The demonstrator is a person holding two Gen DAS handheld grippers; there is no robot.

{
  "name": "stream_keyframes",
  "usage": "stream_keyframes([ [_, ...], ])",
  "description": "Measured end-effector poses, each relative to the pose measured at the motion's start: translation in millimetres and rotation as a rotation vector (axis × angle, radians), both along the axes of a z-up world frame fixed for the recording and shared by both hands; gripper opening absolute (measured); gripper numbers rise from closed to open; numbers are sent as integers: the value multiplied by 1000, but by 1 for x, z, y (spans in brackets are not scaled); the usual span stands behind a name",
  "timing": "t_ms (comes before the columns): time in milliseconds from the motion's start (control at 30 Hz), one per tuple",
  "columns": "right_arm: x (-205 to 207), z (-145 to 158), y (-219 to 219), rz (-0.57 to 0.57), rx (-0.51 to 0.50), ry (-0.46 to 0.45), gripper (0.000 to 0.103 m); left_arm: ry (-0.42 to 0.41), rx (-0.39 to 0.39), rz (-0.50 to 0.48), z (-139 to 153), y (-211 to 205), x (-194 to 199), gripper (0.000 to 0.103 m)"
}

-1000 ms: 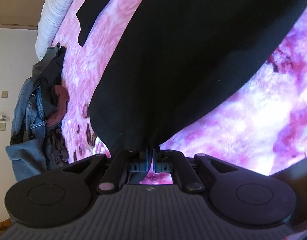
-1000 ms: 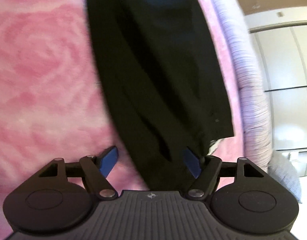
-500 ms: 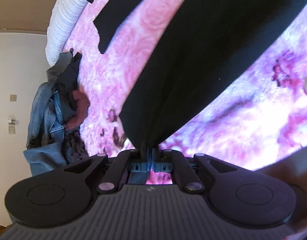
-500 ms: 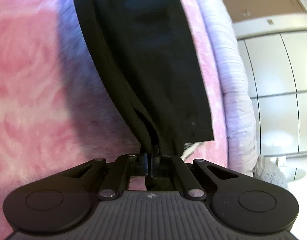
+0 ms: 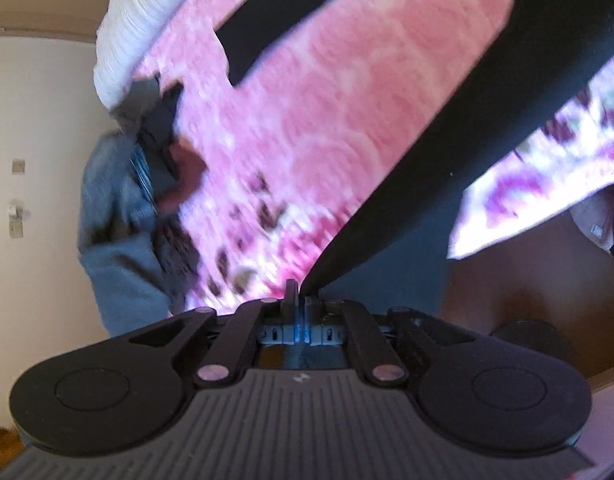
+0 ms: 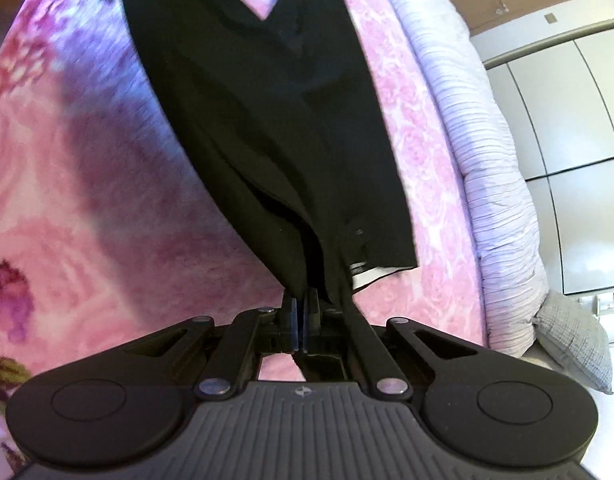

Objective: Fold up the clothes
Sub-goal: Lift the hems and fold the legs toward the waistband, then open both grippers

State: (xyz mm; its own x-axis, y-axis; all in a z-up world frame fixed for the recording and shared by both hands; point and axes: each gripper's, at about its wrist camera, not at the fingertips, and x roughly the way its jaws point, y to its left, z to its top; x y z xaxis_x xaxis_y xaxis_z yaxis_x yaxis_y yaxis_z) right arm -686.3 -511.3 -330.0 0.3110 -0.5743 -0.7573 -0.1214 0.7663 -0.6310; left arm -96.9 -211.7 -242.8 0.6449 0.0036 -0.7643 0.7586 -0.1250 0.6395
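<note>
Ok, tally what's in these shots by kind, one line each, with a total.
Grippers: 2, left gripper and right gripper, jaws of both shut on the black garment
Black garments: 1
Pink blankets: 1
Piles of clothes: 1
White pillows: 1
Total: 6

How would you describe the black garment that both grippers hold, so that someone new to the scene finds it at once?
Look at the bed with the pink rose-patterned blanket. Across it stretches the black garment, long and plain, and both the left gripper and the right gripper pinch an end of it. Unlike the pile of clothes at the blanket's edge, blue denim and dark pieces, it lies spread out alone.
</note>
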Motion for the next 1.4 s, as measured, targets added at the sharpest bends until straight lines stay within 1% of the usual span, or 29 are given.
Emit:
stream_keyframes([
  [133,27,25,-34,-11,25,3,0,39,58,-81,15,-68,45,2],
  [200,46,33,-55,-20,34,19,0,69,95,-129,14,-115,77,2],
  [300,82,36,-95,-54,29,45,0,104,138,-199,6,-188,124,2],
  [433,131,25,-150,-171,31,63,0,144,203,-274,-22,-283,184,2],
  [533,165,2,-185,-247,49,86,0,172,224,-316,-48,-340,211,2],
  [633,190,-24,-211,-314,74,106,0,180,226,-350,-79,-386,222,2],
  [700,198,-40,-230,-348,91,114,0,166,242,-382,-97,-408,222,2],
  [733,198,-42,-235,-360,99,110,0,158,251,-394,-104,-417,221,2],
  [833,194,-43,-248,-389,125,92,0,150,249,-392,-107,-438,227,2],
  [933,189,-44,-261,-418,150,73,0,142,231,-356,-104,-456,237,2],
  [1000,186,-44,-269,-437,166,61,0,116,222,-333,-110,-468,242,2],
  [1167,185,-62,-299,-492,191,22,0,99,211,-271,-146,-495,248,2],
  [1267,191,-81,-309,-496,190,20,0,82,198,-248,-166,-498,250,2],
  [1333,193,-87,-316,-523,192,1,0,84,193,-227,-174,-499,254,2],
  [1400,193,-87,-322,-550,206,-20,0,101,167,-196,-176,-500,258,2],
])
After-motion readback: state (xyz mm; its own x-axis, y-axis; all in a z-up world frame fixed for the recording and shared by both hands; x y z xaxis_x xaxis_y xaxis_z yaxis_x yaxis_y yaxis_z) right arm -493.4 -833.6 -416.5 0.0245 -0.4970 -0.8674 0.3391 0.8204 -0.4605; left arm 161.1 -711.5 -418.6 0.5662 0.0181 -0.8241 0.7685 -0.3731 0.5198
